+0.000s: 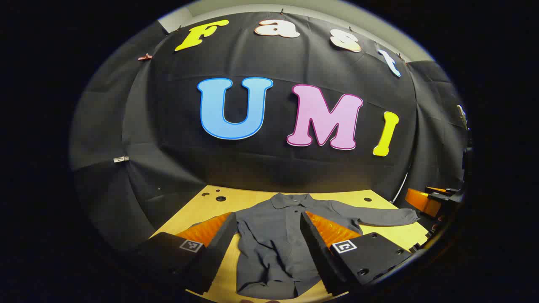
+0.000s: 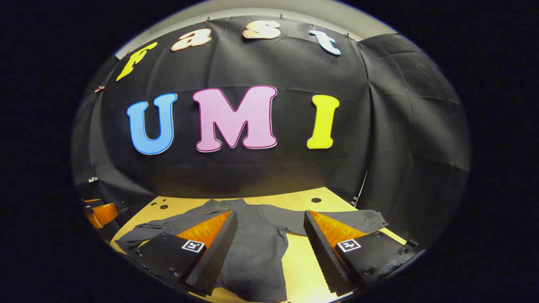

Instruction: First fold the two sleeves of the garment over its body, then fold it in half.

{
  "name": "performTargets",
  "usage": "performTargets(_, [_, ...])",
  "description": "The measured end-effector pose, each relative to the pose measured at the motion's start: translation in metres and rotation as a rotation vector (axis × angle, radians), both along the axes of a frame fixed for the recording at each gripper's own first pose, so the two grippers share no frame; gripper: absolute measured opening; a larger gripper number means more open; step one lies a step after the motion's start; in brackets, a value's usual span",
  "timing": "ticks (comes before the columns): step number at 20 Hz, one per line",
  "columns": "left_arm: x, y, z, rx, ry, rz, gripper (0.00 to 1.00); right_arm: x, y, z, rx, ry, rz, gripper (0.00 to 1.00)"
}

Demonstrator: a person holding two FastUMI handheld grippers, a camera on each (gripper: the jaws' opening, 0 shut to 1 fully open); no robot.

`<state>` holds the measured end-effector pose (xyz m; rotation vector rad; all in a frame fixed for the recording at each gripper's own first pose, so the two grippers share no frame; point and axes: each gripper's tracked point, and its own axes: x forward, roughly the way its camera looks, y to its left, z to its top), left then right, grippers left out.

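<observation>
A dark grey long-sleeved shirt (image 1: 269,252) lies flat, front up, on a yellow wooden table (image 1: 248,197), with its collar (image 1: 294,201) toward the booth wall. One sleeve (image 1: 387,216) stretches out to the right in the left gripper view. In the right gripper view the shirt (image 2: 252,252) has one sleeve (image 2: 139,231) spread left and the other sleeve (image 2: 358,219) spread right. My left gripper (image 1: 268,216) hovers open over the shirt's body, holding nothing. My right gripper (image 2: 270,214) is open above the shirt's right half and empty.
The table (image 2: 294,261) has round holes (image 1: 220,198) near its far edge. The right gripper (image 1: 433,202) shows at the far right of the left gripper view. The left gripper (image 2: 99,212) sits at the right gripper view's left edge. Black cloth walls the table's back and sides.
</observation>
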<state>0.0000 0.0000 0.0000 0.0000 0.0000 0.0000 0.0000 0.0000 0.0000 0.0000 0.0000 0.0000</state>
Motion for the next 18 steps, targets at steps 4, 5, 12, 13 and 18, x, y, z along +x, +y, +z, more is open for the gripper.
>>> performTargets(4, [0.008, -0.003, -0.005, 0.007, 0.019, 0.009, 0.95, 0.007, -0.005, 0.003, 0.007, -0.010, -0.002, 0.98])
performTargets(5, [0.007, -0.003, -0.006, 0.009, 0.018, 0.012, 0.95, 0.008, -0.007, 0.003, 0.008, -0.011, -0.003, 0.98])
performTargets(12, [0.010, 0.005, -0.005, 0.023, 0.010, 0.047, 0.92, 0.026, -0.022, -0.003, 0.020, 0.017, -0.005, 0.98])
performTargets(13, [0.010, 0.006, -0.008, 0.027, 0.013, 0.052, 0.92, 0.030, -0.027, -0.002, 0.026, 0.016, -0.009, 0.98])
performTargets(18, [0.015, 0.005, -0.012, 0.045, 0.034, 0.062, 0.96, 0.050, -0.045, -0.001, 0.014, 0.016, -0.027, 0.98])
